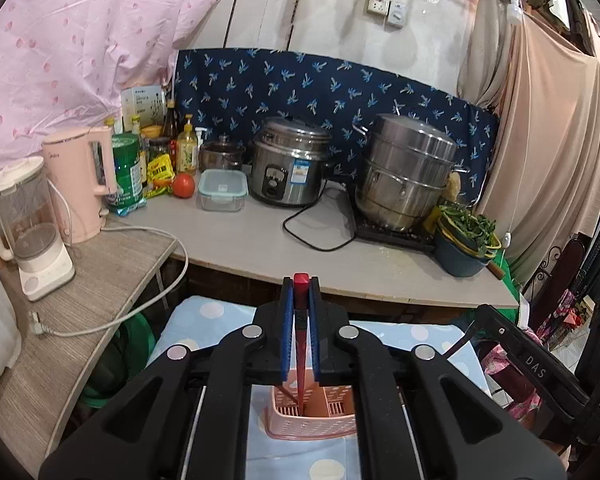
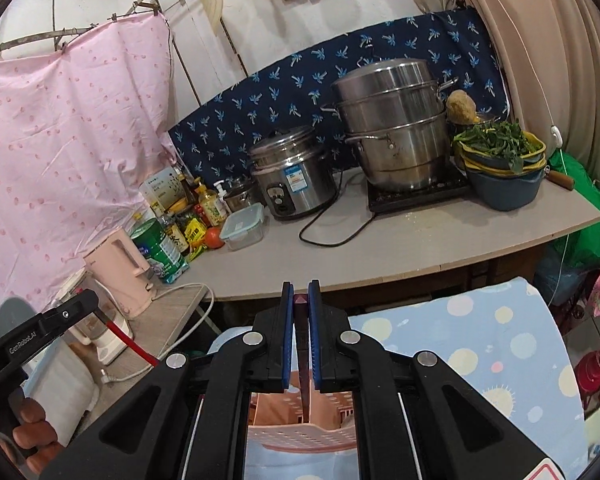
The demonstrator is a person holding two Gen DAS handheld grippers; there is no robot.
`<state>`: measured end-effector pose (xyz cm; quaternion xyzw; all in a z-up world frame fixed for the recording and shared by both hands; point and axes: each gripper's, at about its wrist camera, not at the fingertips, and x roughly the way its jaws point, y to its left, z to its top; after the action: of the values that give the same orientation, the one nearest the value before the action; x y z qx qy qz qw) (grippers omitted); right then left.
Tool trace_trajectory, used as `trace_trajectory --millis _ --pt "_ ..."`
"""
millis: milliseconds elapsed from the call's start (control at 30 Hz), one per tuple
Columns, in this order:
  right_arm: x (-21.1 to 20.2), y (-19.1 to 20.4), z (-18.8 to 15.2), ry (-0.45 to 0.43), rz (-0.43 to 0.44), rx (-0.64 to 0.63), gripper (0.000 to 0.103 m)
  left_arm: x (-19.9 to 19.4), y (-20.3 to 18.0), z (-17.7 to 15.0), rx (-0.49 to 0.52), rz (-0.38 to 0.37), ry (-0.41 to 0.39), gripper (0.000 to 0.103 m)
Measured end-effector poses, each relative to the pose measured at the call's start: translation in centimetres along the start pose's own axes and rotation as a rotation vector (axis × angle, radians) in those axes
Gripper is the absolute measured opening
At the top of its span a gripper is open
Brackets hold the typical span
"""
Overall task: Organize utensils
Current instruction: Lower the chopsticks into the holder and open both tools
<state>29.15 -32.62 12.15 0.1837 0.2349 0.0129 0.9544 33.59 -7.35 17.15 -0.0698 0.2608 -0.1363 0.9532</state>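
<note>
glossy steel steamer pot (image 1: pixel 408 172), perforated plastic basket (image 1: pixel 312 420)

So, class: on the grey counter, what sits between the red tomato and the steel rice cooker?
A clear plastic food box with a blue-green clip lid sits between the red tomato and the steel rice cooker. Both wrist views show it.

Home kitchen corner, rice cooker (image 1: pixel 287 162), stacked steamer pot (image 1: pixel 408 172), condiment bottles (image 1: pixel 186 148), pink kettle (image 1: pixel 80 184), cluttered counter (image 1: pixel 260 236)
</note>
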Motion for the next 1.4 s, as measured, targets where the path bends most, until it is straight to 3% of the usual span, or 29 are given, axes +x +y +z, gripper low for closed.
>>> trace_trajectory --millis 100,200,233,333,367,600,867,1133,1400 --pt "0.5 -0.1 -0.5 0.013 -0.007 -0.009 0.007 0.7 0.2 -0.6 -0.004 -0.004 0.02 0.007" --pt "0.2 -0.2 -0.6 0.002 -0.021 -0.009 0.014 0.9 0.3 -1.2 -0.008 0.008 0.026 0.008" --pt "0.1 -0.3 -0.6 0.002 -0.022 -0.006 0.016 0.9 0.4 -1.3 -0.011 0.015 0.025 0.011" --pt "-0.6 -0.4 -0.6 -0.009 -0.024 -0.002 0.023 0.6 0.6 -1.5 -0.025 0.036 0.018 0.035" --pt "-0.8 -0.3 -0.6 -0.011 -0.023 -0.004 0.024 0.4 0.7 -1.6 -0.022 0.042 0.013 0.037" --pt "-2.6 0.7 -1.7 -0.009 -0.026 -0.038 0.031 -1.0 0.3 -2.2 0.017 0.081 0.019 0.038" --pt "-5.7 1.6 -4.6 0.03 -0.006 -0.059 0.034 -3.9 -0.5 -4.6 0.08 0.13 0.032 0.048" --pt "-9.6 1.8 -10.5 0.096 -0.02 -0.109 0.034 -7.0 0.0 -9.6 0.124 0.158 0.08 0.056" --pt "-12.4 0.9 -18.3 0.215 -0.058 -0.123 0.034 -8.5 1.5 -16.3 0.123 0.164 0.199 0.057"
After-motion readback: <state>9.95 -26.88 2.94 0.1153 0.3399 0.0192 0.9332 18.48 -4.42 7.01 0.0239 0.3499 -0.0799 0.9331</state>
